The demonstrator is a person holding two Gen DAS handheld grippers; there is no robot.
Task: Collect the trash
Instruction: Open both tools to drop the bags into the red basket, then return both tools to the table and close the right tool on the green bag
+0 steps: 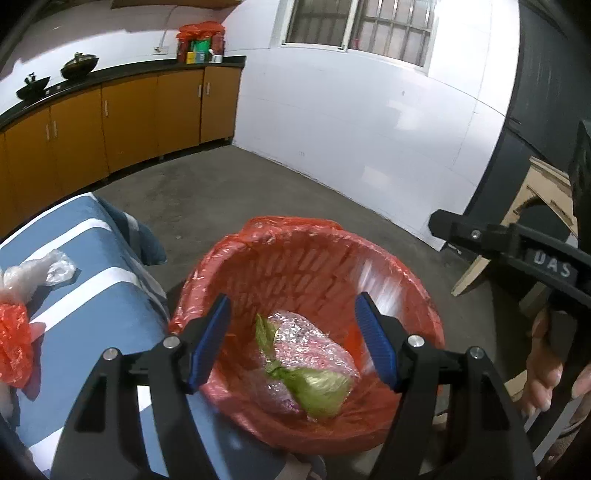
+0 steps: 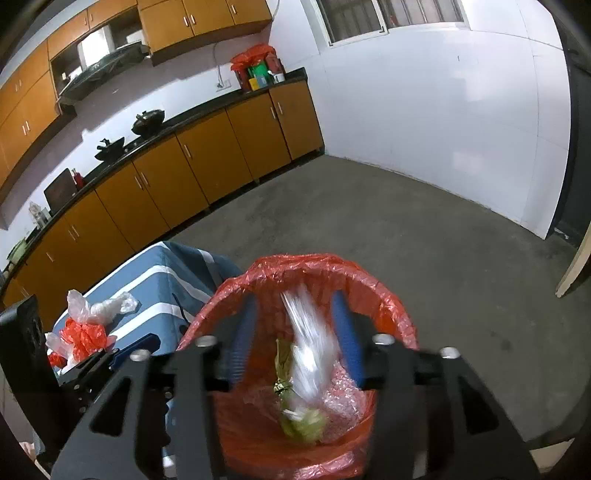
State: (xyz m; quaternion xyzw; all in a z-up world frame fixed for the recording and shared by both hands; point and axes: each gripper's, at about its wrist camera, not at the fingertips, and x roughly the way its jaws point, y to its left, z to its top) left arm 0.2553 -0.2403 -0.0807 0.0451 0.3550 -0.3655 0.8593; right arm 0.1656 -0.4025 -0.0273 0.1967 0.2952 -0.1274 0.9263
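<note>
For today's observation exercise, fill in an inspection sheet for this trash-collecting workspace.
Surface: blue striped cloth over a table.
Job's things: red-lined bin holds bubble wrap and a green wrapper; a blurred clear plastic piece drops between the right tool's fingers.
Clutter: clear bags and red bag on the cloth.
Grippers: left tool open, empty; right tool open.
Cables: one on the wall.
Surroundings: orange cabinets, barred window.

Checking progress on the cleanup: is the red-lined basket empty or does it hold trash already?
Not empty. The red-lined plastic basket holds crumpled bubble wrap and a green wrapper at its bottom.
</note>
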